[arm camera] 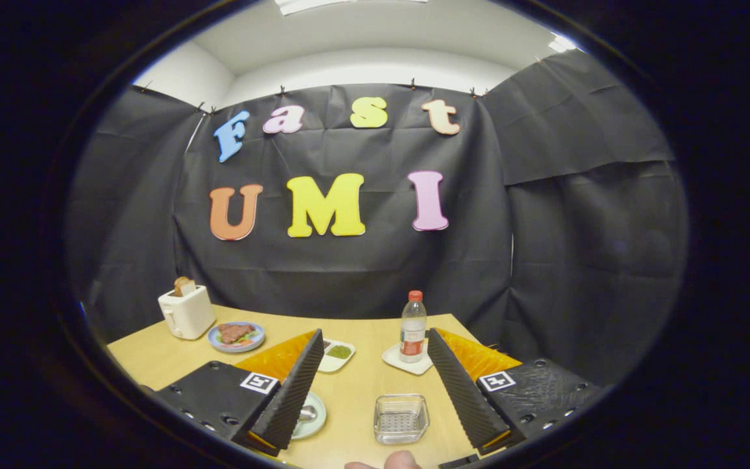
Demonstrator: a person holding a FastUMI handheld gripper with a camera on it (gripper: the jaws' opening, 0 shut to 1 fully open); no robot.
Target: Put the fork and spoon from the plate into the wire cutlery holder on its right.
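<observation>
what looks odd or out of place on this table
Nothing is spilled, tipped or broken. The water bottle stands upright on a small white dish, an unusual perch. The wire cutlery holder sits square between the open tool fingers, beside the plate, which is partly hidden by a finger.

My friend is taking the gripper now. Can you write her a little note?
Gripper: fingers wide open, holding nothing, above the light wooden table.
Round pale plate: partly behind the left finger, a shiny metal utensil on it; I cannot tell whether it is the fork or the spoon.
Square wire cutlery holder: between the fingers, right of the plate, looks empty.
Done: nothing. Left: move both utensils.
</observation>
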